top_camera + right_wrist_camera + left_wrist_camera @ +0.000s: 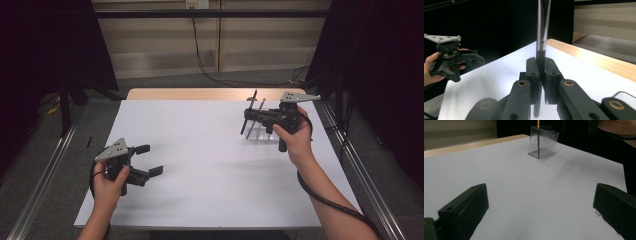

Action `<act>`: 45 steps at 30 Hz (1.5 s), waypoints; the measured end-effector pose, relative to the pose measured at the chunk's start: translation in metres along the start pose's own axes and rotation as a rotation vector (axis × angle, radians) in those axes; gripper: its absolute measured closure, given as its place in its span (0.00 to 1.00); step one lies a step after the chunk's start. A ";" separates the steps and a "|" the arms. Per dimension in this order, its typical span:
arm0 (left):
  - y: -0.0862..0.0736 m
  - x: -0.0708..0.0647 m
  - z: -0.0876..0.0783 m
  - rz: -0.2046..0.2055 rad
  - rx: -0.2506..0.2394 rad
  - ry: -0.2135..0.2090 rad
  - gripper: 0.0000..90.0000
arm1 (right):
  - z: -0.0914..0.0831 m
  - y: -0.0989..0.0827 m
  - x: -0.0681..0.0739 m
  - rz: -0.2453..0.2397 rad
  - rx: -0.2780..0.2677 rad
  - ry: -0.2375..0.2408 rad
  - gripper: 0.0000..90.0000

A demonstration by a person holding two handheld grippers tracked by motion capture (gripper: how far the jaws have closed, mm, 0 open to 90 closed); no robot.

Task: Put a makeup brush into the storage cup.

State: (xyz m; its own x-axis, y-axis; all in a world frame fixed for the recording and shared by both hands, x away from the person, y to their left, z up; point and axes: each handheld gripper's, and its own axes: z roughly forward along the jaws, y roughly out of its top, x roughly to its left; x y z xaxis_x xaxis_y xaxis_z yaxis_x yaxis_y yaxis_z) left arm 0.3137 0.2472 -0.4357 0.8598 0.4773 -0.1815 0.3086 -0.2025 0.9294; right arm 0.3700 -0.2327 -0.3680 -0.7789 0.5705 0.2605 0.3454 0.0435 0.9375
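My right gripper (251, 116) is shut on a black pen (249, 113) with a silver band (541, 41), holding it tilted over the back right of the white table (200, 165). The pen's lower tip hangs beside the left side of a clear plastic holder (261, 131). An orange pencil (256, 117) leans in that holder (543, 142). My left gripper (150, 160) rests near the table's front left, its jaws wide open with nothing between them (541, 207). In the right gripper view it (449, 62) sits far off in a hand.
A wooden table edge (200, 93) runs along the back of the white sheet. Metal rails (45, 175) flank the table on both sides. Cables trail on the floor behind.
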 end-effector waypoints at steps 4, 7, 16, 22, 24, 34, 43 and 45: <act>-0.001 0.000 -0.002 -0.003 -0.004 0.001 0.00 | -0.002 0.001 -0.004 -0.002 -0.005 -0.018 0.94; -0.001 -0.001 -0.002 0.001 -0.001 0.003 0.00 | -0.003 0.003 -0.008 -0.003 -0.010 -0.033 0.94; -0.004 -0.003 -0.003 0.010 -0.001 0.001 0.00 | -0.007 0.011 -0.016 -0.022 -0.012 -0.079 0.94; -0.005 -0.003 -0.006 0.011 -0.002 0.006 0.00 | -0.008 0.014 -0.020 -0.027 -0.016 -0.105 0.94; -0.006 -0.004 -0.007 0.009 -0.002 0.008 0.00 | -0.008 0.015 -0.022 -0.029 -0.021 -0.114 0.94; -0.009 -0.005 -0.011 0.018 0.009 0.014 0.00 | -0.010 0.018 -0.030 -0.026 -0.033 -0.148 0.94; -0.011 -0.006 -0.012 0.016 0.003 0.013 0.00 | -0.011 0.023 -0.034 -0.043 -0.036 -0.183 0.94; -0.012 -0.006 -0.012 0.019 0.003 0.016 0.00 | -0.011 0.023 -0.035 -0.045 -0.037 -0.190 0.94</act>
State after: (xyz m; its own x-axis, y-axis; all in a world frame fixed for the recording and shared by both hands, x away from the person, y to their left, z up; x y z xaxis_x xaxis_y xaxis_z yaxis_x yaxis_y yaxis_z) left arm 0.2995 0.2573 -0.4417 0.8587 0.4872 -0.1588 0.2939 -0.2145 0.9315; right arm 0.3998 -0.2608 -0.3531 -0.6791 0.7132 0.1736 0.2906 0.0441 0.9558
